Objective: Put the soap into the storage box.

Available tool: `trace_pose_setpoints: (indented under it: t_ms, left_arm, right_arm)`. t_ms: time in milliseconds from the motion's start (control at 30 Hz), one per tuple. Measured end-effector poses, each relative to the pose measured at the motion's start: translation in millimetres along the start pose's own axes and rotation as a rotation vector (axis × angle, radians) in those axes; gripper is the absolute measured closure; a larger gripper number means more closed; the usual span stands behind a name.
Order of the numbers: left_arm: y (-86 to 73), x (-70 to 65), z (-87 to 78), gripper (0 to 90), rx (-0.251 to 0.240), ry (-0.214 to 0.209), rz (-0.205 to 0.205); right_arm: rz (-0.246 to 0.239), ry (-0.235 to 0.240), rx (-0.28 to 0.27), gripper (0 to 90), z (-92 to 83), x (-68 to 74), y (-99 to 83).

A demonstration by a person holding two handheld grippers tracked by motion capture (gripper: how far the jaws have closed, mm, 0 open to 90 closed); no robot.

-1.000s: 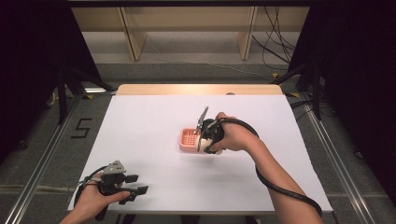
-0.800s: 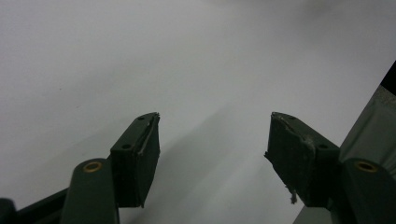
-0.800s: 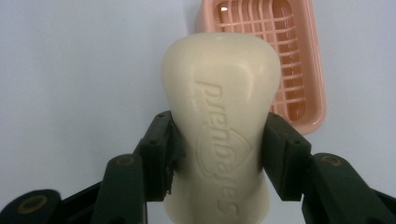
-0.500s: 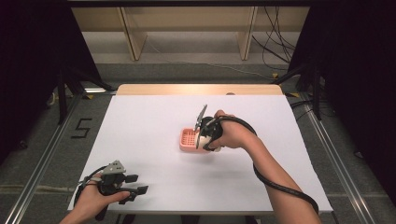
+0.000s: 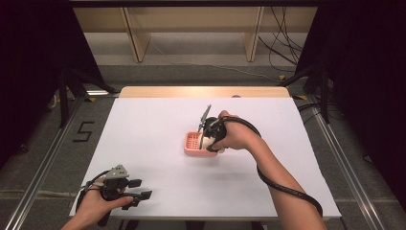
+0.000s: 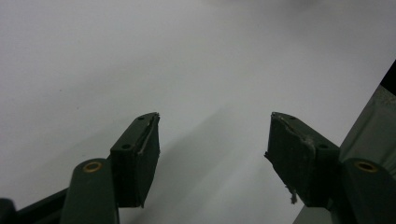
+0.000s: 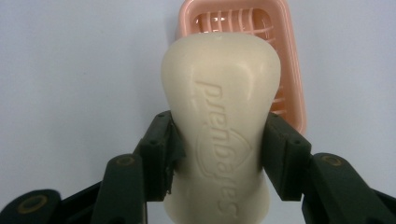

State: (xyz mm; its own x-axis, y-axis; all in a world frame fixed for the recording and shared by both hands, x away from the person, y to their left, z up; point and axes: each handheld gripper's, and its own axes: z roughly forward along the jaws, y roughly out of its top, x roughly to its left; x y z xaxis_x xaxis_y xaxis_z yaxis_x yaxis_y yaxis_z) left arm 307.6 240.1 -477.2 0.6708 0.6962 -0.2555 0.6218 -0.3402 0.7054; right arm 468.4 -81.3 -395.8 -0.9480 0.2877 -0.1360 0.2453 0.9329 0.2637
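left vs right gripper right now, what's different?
The left gripper is open with nothing between its jaws; the right gripper is shut on a cream soap bar. The left one sits low at the near table edge; the right one is above the pink soap dish. Both are hand-held.

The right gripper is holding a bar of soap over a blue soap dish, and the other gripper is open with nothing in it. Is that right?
Almost. The soap dish is pink, not blue, as the right gripper view shows. The rest holds: the right gripper has its fingers pressed on the cream bar of soap above the dish, and the left gripper is open with nothing between its fingers over the white table.
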Motion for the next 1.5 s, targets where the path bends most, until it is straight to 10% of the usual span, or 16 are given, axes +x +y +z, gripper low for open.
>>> trace_pose_setpoints:
  t_ms: [300,567,1500]
  left_arm:
    - [0.3,0.8,-1.2,33.8,0.016,-0.002,0.018]
    - [0.3,-0.2,-0.5,33.9,0.007,-0.004,0.007]
    - [0.2,-0.8,0.7,33.8,0.002,-0.002,0.000]
  right_arm:
    - [-0.003,-0.007,-0.008,50.5,0.3,-4.8,5.1]
    - [-0.099,-0.017,-0.051,50.5,3.6,-14.2,8.2]
    - [0.009,-0.005,-0.016,50.5,13.0,-16.7,16.3]
